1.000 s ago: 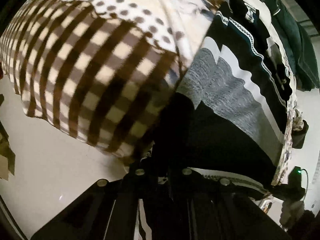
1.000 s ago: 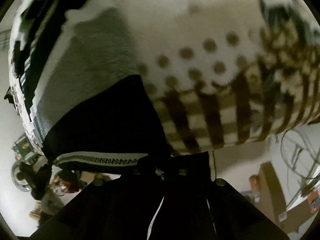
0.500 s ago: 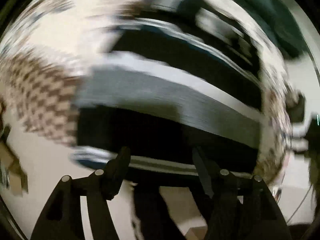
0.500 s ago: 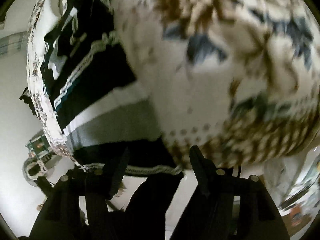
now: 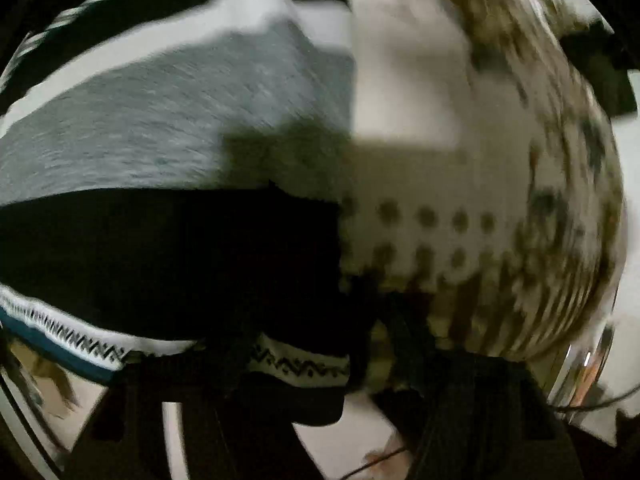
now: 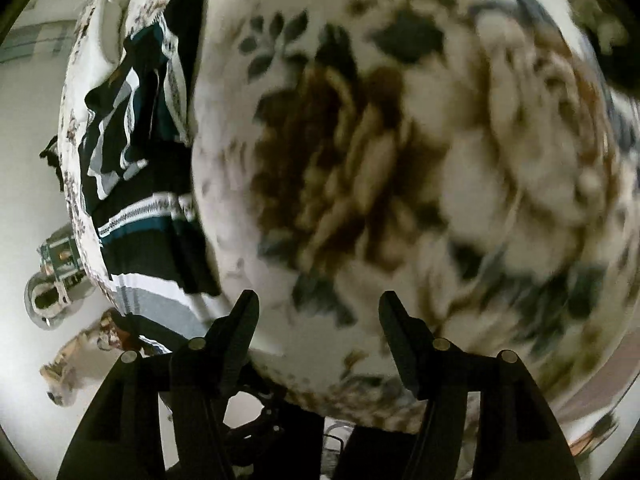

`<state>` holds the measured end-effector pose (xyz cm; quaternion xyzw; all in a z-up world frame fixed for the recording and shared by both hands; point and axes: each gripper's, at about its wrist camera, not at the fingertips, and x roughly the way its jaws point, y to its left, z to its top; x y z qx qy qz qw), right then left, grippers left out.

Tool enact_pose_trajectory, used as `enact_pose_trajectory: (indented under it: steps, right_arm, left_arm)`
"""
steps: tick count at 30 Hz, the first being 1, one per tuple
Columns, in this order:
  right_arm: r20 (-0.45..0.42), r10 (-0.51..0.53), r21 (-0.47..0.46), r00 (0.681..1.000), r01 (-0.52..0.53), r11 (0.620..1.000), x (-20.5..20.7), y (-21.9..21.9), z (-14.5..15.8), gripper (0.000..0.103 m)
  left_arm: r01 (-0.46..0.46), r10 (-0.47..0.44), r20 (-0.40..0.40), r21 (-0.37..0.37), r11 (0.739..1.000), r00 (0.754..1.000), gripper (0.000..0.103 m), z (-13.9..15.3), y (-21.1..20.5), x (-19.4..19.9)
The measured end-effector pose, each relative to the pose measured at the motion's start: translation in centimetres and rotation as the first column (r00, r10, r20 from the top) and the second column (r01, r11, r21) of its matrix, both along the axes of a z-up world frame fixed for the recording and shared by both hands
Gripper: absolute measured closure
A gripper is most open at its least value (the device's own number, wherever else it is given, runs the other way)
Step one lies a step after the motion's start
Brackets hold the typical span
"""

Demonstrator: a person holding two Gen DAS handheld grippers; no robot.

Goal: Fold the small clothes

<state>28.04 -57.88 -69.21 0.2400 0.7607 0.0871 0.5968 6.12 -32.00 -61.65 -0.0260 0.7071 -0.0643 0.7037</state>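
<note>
A small knitted garment point(image 5: 168, 128) with black, grey, white and teal bands lies on a floral cloth-covered surface point(image 5: 404, 92). In the left wrist view it fills the left half, its zigzag hem point(image 5: 296, 366) at the table edge. The left gripper point(image 5: 304, 364) is dark and blurred at that hem; its fingers cannot be made out. In the right wrist view the garment point(image 6: 132, 168) lies far left. My right gripper point(image 6: 316, 322) is open and empty over the floral cloth point(image 6: 380, 160), to the right of the garment.
The cloth's edge has brown dots and checks point(image 5: 472, 292) and drops off to a pale floor point(image 5: 344, 440). A metal stand point(image 6: 52, 280) and small clutter lie on the floor at the left of the right wrist view.
Both grippers have swung. The right gripper has let go of the garment's hem, opened and moved right over the floral cloth. The left view now sits close on the garment's hem corner.
</note>
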Motion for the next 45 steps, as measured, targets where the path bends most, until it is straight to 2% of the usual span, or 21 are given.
enact_pose_trajectory:
  steps: [1, 8, 12, 15, 16, 17, 18, 19, 22, 27, 31, 32, 34, 35, 38, 40, 41, 43, 45]
  right_arm:
    - [0.012, 0.002, 0.017, 1.0, -0.002, 1.0, 1.0, -0.2, 0.0, 0.039]
    - [0.123, -0.109, 0.206, 0.986, 0.082, 0.975, 14.4, 0.1, -2.0, 0.039]
    - [0.053, -0.173, 0.322, 0.983, 0.148, 0.935, 21.7, 2.5, -6.1, 0.039]
    - [0.003, -0.164, 0.334, 0.986, 0.154, 0.93, 24.5, 4.9, -8.6, 0.039]
    - [0.002, -0.173, 0.328, 0.985, 0.163, 0.931, 24.7, 5.5, -8.9, 0.046]
    - [0.017, -0.185, 0.321, 0.983, 0.169, 0.932, 24.9, 5.9, -8.6, 0.06]
    - [0.032, -0.181, 0.309, 0.983, 0.163, 0.937, 25.0, 6.4, -8.1, 0.092]
    - [0.059, -0.172, 0.261, 0.983, 0.152, 0.953, 25.1, 7.0, -7.0, 0.092]
    - [0.112, -0.128, 0.201, 0.985, 0.104, 0.974, 25.2, 9.2, -3.3, 0.092]
    - [0.196, -0.009, 0.072, 0.98, -0.005, 0.997, 26.0, 15.4, 6.2, 0.093]
    - [0.197, 0.08, -0.027, 0.977, -0.076, 0.997, 27.2, 24.9, 12.9, 0.093]
    - [0.196, 0.093, -0.042, 0.976, -0.087, 0.995, 27.3, 26.9, 13.7, 0.093]
    - [0.194, 0.156, -0.095, 0.969, -0.139, 0.986, 28.1, 33.7, 15.2, 0.093]
    - [0.195, 0.176, -0.121, 0.965, -0.154, 0.981, 28.4, 36.5, 15.4, 0.093]
    - [0.208, 0.265, -0.207, 0.942, -0.222, 0.953, 29.2, 46.2, 14.7, 0.093]
    - [0.199, 0.315, -0.267, 0.928, -0.258, 0.929, 29.8, 52.0, 12.9, 0.093]
    - [0.195, 0.324, -0.297, 0.926, -0.26, 0.919, 30.0, 54.2, 12.2, 0.093]
    - [0.175, 0.344, -0.347, 0.923, -0.269, 0.898, 30.3, 58.1, 9.8, 0.093]
    - [0.174, 0.352, -0.398, 0.92, -0.261, 0.88, 30.6, 60.6, 7.7, 0.093]
  left_arm:
    - [-0.013, 0.013, 0.028, 0.026, 1.0, 1.0, 0.097, 0.6, 0.5, 0.0]
    - [-0.112, 0.111, 0.086, 0.013, 0.994, 0.99, 0.1, 5.3, 5.7, 0.8]
    - [-0.144, 0.143, 0.107, 0.003, 0.99, 0.984, 0.1, 8.5, 7.3, 1.7]
    - [-0.174, 0.174, 0.129, -0.011, 0.985, 0.976, 0.1, 10.5, 8.8, 1.6]
    - [-0.181, 0.181, 0.138, -0.016, 0.983, 0.974, 0.1, 10.8, 9.2, 1.5]
    - [-0.187, 0.189, 0.146, -0.025, 0.982, 0.971, 0.1, 11.4, 9.3, 1.8]
    - [-0.191, 0.194, 0.156, -0.032, 0.981, 0.969, 0.1, 11.6, 9.5, 1.9]
    - [-0.198, 0.202, 0.166, -0.041, 0.979, 0.965, 0.1, 12.0, 10.4, 1.5]
    - [-0.219, 0.23, 0.189, -0.077, 0.973, 0.955, 0.1, 13.1, 12.2, 1.2]
    - [-0.278, 0.309, 0.201, -0.17, 0.946, 0.93, 0.1, 14.8, 17.5, 0.7]
    - [-0.35, 0.395, 0.21, -0.223, 0.91, 0.894, 0.1, 16.1, 23.4, -0.6]
    - [-0.384, 0.434, 0.206, -0.243, 0.891, 0.877, 0.1, 16.3, 25.6, -1.1]
    - [-0.425, 0.481, 0.198, -0.268, 0.865, 0.854, 0.1, 16.1, 28.2, -1.7]
    - [-0.462, 0.523, 0.19, -0.288, 0.839, 0.831, 0.1, 15.7, 30.2, -2.1]
    - [-0.531, 0.605, 0.176, -0.333, 0.779, 0.777, 0.1, 14.2, 34.3, -3.0]
    - [-0.564, 0.638, 0.179, -0.336, 0.755, 0.749, 0.1, 12.4, 36.9, -3.3]
    - [-0.578, 0.653, 0.175, -0.339, 0.743, 0.737, 0.1, 11.7, 38.0, -3.4]
    - [-0.615, 0.696, 0.156, -0.361, 0.701, 0.701, 0.1, 9.5, 40.9, -3.6]
    - [-0.633, 0.714, 0.157, -0.364, 0.684, 0.682, 0.1, 7.8, 43.1, -3.5]
